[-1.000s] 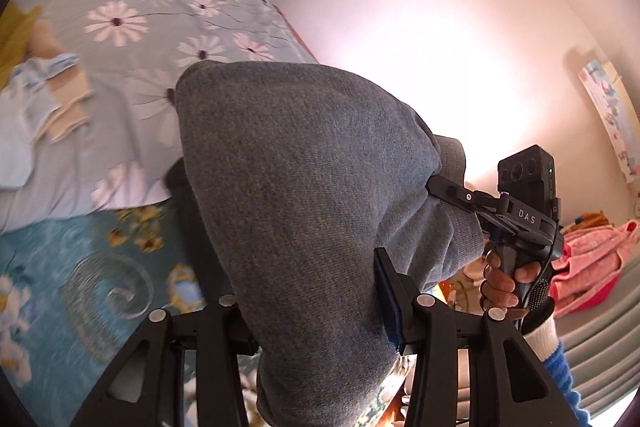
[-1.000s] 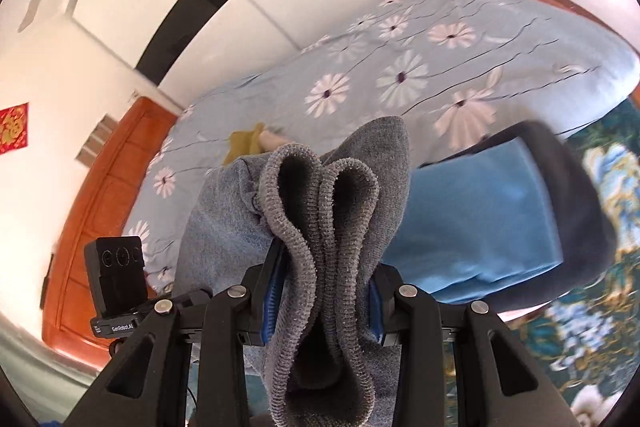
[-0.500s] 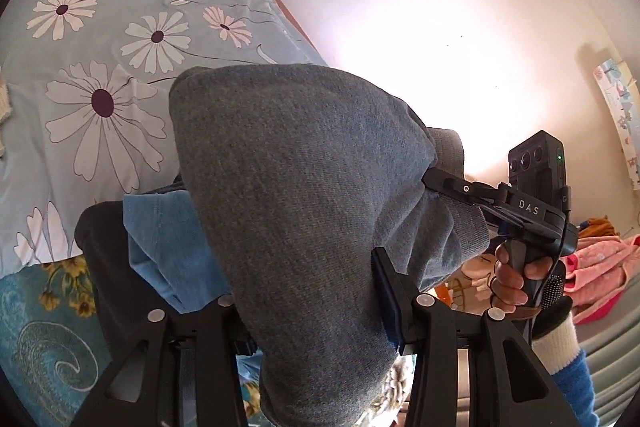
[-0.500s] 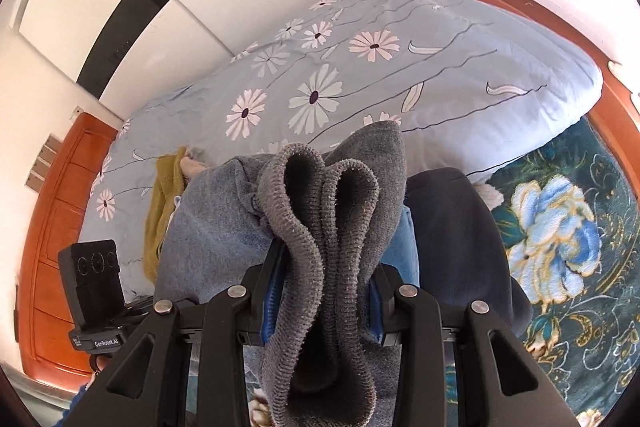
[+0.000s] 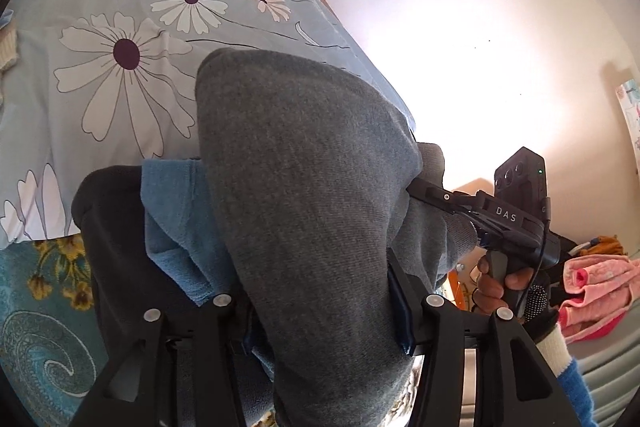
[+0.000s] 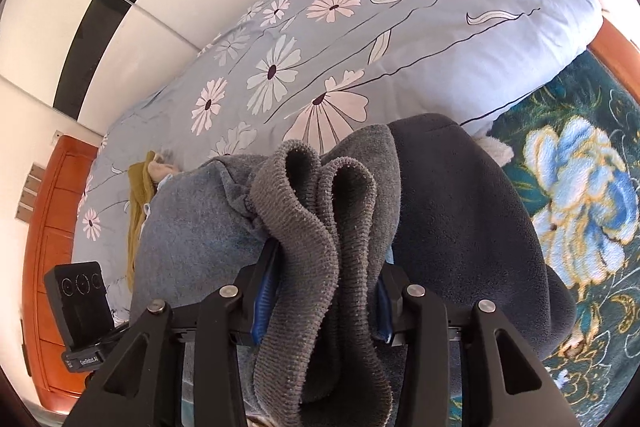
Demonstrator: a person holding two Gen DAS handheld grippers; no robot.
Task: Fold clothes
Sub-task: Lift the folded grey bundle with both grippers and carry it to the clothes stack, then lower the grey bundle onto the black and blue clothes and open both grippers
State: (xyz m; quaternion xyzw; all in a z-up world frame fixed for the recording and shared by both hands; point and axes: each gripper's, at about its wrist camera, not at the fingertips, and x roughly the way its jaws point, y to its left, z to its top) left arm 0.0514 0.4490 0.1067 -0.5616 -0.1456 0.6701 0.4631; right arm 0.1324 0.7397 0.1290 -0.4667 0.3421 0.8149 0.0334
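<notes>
1. A folded grey sweater point(image 5: 304, 195) hung between the two handheld grippers, over a stack of already folded clothes: a blue garment point(image 5: 176, 219) lying on a dark navy fleece point(image 6: 472, 227), both resting on the bed beside a pale blue floral duvet point(image 6: 360, 39)
2. The left gripper point(image 5: 316, 311) had a thick fold of the sweater between its fingers; its jaws were opening, though the cloth still seemed pinched against the blue pad on one side
3. The right gripper point(image 6: 324, 299) held the ribbed hem of the same sweater, bunched in two ridges between its blue pads; those jaws were opening too, with the knit still filling the gap
4. Judged from this, the step in hand was setting the folded sweater down on top of the stack and letting go
5. The next move probably called for both claws to release fully and draw back level, so the fold would not be dragged open
6. No basket, box or drawer was in view; the stack itself was the only holding place. A teal floral bedspread point(image 6: 580, 187) lay under the pile, and pink clothes point(image 5: 592, 279) waited off to the side, blurred at the edge of the left view
</notes>
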